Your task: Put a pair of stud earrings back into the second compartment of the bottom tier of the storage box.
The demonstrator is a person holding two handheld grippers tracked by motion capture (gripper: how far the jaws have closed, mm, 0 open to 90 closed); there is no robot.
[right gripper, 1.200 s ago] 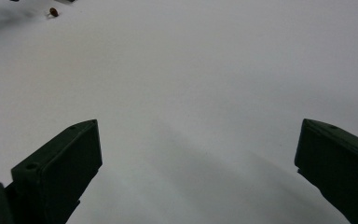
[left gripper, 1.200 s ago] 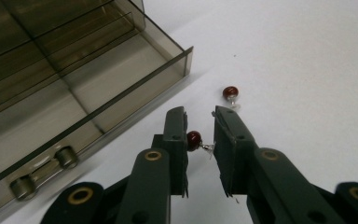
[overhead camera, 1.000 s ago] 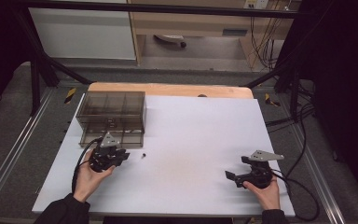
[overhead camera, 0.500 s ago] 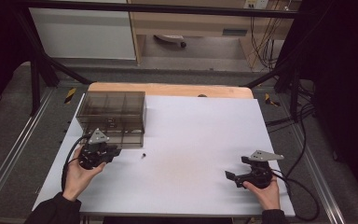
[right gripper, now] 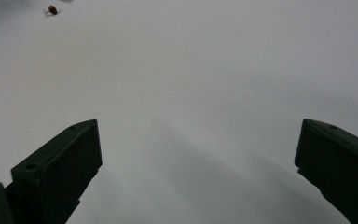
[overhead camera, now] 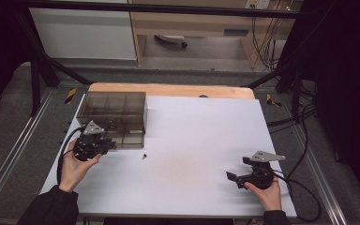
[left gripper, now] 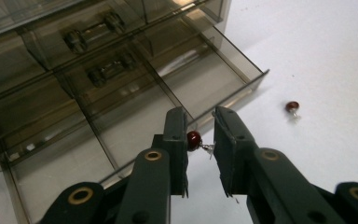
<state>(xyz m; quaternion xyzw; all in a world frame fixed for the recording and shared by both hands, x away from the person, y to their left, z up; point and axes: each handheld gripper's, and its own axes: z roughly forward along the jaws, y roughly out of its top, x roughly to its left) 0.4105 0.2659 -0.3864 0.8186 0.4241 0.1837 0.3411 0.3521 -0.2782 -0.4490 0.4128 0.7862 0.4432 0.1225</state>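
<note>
My left gripper (left gripper: 199,144) is shut on a small red bead with a metal pin (left gripper: 195,138), held between its black jaws just above the open drawer (left gripper: 121,107) of a smoky transparent organiser box (overhead camera: 115,112). In the high view the left gripper (overhead camera: 104,145) hovers at the box's front left. A second red bead (left gripper: 292,107) lies loose on the white table (overhead camera: 143,155) and shows far off in the right gripper view (right gripper: 52,9). My right gripper (overhead camera: 234,177) rests at the table's front right, its jaws wide apart with nothing between them (right gripper: 198,154).
The drawer is split into several compartments by clear dividers. A wooden strip (overhead camera: 168,89) edges the far side of the white table (overhead camera: 206,136). Black cables (overhead camera: 304,187) trail off the right side. Metal frame rails (overhead camera: 9,154) run along the left.
My left gripper has moved left and up with the bead, from beside the loose bead toward the box's open drawer. The right gripper has stayed still.
</note>
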